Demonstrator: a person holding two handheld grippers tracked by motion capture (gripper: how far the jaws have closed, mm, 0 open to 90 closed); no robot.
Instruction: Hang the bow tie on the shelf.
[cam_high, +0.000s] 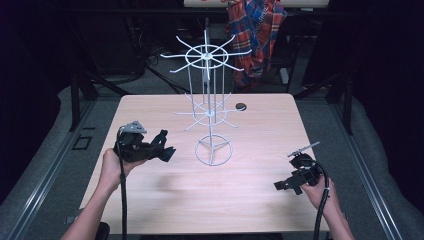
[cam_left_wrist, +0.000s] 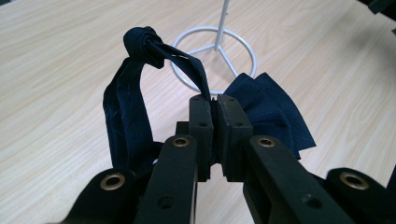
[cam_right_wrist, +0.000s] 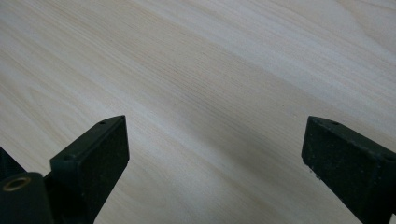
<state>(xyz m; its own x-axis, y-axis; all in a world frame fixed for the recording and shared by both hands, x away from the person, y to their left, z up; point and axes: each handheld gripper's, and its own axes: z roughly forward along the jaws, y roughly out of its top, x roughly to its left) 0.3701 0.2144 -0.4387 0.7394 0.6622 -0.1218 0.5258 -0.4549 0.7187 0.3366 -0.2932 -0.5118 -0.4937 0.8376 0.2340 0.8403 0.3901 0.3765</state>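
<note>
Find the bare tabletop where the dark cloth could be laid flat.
Bare wood runs along the near edge of the table, between the left gripper and right gripper. Crowded: the wire rack at centre, with the dark cloth beside it.

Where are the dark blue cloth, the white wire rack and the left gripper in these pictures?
dark blue cloth (cam_left_wrist: 126, 116): left gripper view, on the hanging band below its knot.
white wire rack (cam_high: 213, 150): high view, on the ring base.
left gripper (cam_left_wrist: 213, 105): left gripper view, between its fingertips, shut on the cloth.
</note>
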